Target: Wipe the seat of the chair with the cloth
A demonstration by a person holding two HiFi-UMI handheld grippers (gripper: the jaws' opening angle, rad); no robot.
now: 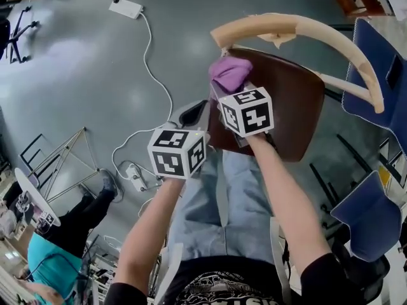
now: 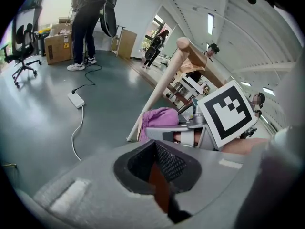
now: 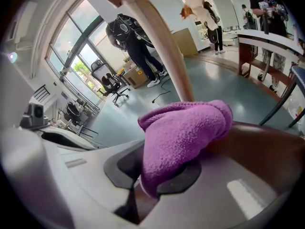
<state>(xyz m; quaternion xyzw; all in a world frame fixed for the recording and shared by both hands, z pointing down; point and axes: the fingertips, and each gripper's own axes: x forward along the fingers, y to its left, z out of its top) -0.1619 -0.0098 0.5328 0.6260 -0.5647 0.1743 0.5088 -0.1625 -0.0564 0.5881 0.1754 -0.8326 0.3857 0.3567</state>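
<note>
Workshop room with a smooth grey floor (image 1: 76, 62). A white power strip (image 1: 125, 7) lies at 11 o'clock in the head view, its cable (image 1: 159, 81) trailing down toward the person. Two blue chairs (image 1: 372, 218) stand at 3 to 4 o'clock.

The chair (image 1: 299, 75) to be wiped occupies 1 o'clock. It has a dark brown, glossy seat (image 1: 299, 116) under a curved pale-wood backrest (image 1: 305, 25).

The cloth (image 1: 230, 73) is a purple pile fabric bunched into a soft lump. It sits at the seat's 10 o'clock corner, just below the near end of the backrest, and appears to rest against the seat surface there.

The right hand-held gripper (image 3: 143, 187) is closed on one edge of the cloth. Most of the cloth bulges forward past the jaws, as the right gripper view shows. The left hand-held gripper (image 2: 159, 182) hangs off the seat's 9 o'clock edge, over the floor, its jaws drawn together with nothing between them.

Handling, as judged: the cloth is light, limp and compressible, so it should fold and drag rather than slide as a flat pad. A pinch through a thick fold, as taken here, seems apt to keep it from pulling free. The seat looks hard and slick and should offer little resistance. Most of the seat, from 12 round to 6 o'clock, appears not yet covered.
</note>
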